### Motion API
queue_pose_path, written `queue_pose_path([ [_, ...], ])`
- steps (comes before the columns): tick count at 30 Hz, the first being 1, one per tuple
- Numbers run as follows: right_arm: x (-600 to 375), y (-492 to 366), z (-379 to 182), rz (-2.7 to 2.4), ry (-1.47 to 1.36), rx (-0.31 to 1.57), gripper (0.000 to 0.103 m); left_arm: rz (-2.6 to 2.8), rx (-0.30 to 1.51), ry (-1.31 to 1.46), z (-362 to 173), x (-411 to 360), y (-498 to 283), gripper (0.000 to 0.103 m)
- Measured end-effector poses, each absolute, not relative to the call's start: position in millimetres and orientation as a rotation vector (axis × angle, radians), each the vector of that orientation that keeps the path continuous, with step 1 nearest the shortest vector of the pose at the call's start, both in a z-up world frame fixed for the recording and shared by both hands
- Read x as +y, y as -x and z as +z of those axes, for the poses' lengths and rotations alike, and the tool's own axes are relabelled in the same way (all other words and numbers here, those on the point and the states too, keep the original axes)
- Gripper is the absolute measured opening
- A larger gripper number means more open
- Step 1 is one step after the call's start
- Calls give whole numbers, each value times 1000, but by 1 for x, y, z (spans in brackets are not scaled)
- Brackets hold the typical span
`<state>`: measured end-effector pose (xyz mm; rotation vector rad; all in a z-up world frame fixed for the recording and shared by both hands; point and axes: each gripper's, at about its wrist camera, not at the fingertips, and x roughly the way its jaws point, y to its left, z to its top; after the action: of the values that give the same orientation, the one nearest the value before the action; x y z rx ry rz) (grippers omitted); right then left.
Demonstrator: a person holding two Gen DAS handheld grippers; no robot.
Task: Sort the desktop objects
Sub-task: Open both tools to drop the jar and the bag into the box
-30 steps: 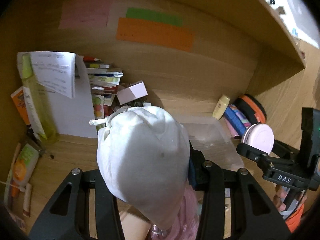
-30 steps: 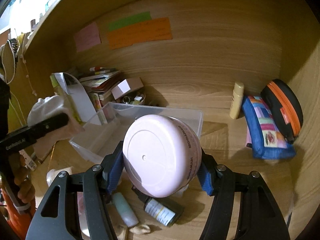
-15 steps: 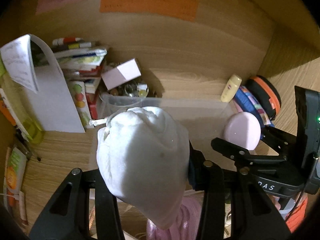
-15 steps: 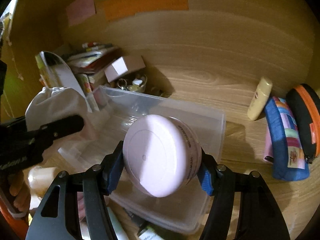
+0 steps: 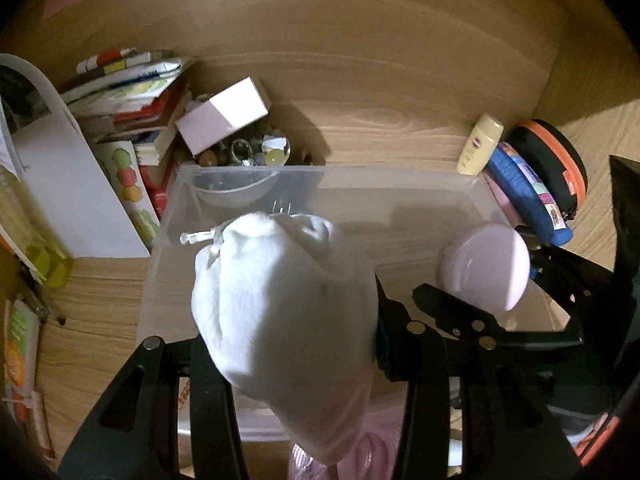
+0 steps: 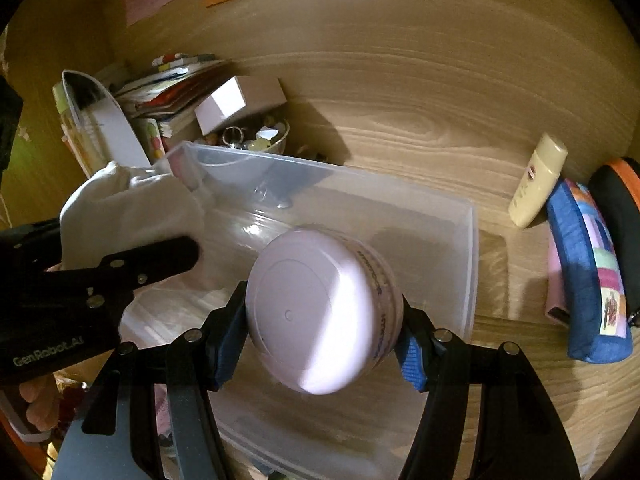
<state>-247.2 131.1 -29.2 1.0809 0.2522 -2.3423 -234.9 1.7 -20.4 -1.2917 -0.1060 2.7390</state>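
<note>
My left gripper [image 5: 292, 344] is shut on a white cloth pouch [image 5: 280, 304] and holds it above the left part of a clear plastic bin [image 5: 384, 184]. My right gripper [image 6: 320, 344] is shut on a round pink jar [image 6: 316, 316] and holds it over the same bin [image 6: 472, 248]. The jar [image 5: 484, 264] and the right gripper [image 5: 500, 320] show at the right of the left wrist view. The pouch [image 6: 120, 208] and the left gripper [image 6: 68, 284] show at the left of the right wrist view. The bin looks empty inside.
Behind the bin are a bowl of trinkets [image 5: 244, 156], a small pale box [image 5: 224, 114] and a stack of books [image 5: 132, 92]. A yellow lotion bottle [image 6: 538, 180], a blue patchwork pouch [image 6: 588, 276] and a black-orange case [image 5: 556, 164] lie at the right. A white paper stand [image 5: 60, 184] is left.
Both grippers moved forward and down with their loads; the pouch and the jar now hang over the bin's inside, closer to it than before.
</note>
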Motion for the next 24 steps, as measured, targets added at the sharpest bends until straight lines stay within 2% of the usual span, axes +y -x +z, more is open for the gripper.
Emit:
queue_pose_path([
  [5,123,243,-32,-2346,-1070,320,60,2709,-133,1351,-31,2,241,45],
  [9,121,239,-30,-2349,-1057,314,62,2658,-201,1381,-36,-4,244,52],
  [12,121,237,-28,-2350,-1046,304,63,2659,-202,1369,-34,-4,241,53],
  [20,124,237,-28,-2346,-1034,273,68,2717,-173,1280,-14,-1,234,73],
  [24,126,231,-20,-2357,-989,277,71,2745,-163,1223,1,-3,229,74],
])
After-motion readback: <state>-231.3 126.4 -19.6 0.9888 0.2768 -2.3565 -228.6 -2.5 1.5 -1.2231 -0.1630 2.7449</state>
